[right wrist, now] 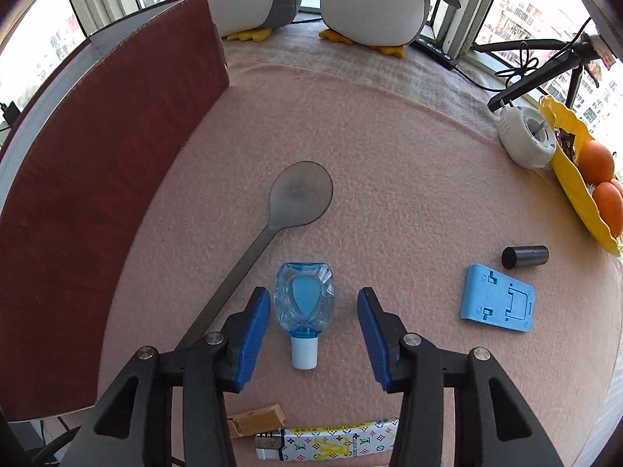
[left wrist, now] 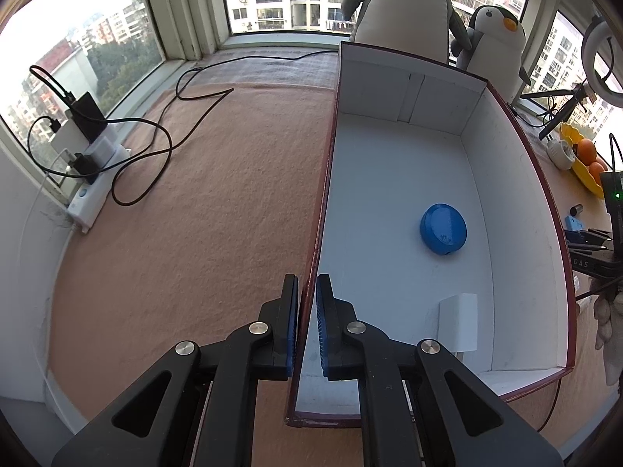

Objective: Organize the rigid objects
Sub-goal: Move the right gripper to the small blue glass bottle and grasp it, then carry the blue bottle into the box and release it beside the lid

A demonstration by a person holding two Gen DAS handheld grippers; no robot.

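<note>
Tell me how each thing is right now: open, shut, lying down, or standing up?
Left gripper: shut on the box wall.
Box: open, holding a blue round case.
Right gripper: open around the bottle.
Bottle: lying down, capped.
Spoon: lying flat.
Black cylinder: on its side.

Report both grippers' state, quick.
Left gripper: shut on the box wall.
Right gripper: open, either side of the blue bottle.

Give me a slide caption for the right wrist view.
Right claw open astride a small blue bottle beside a grey spoon.
</note>
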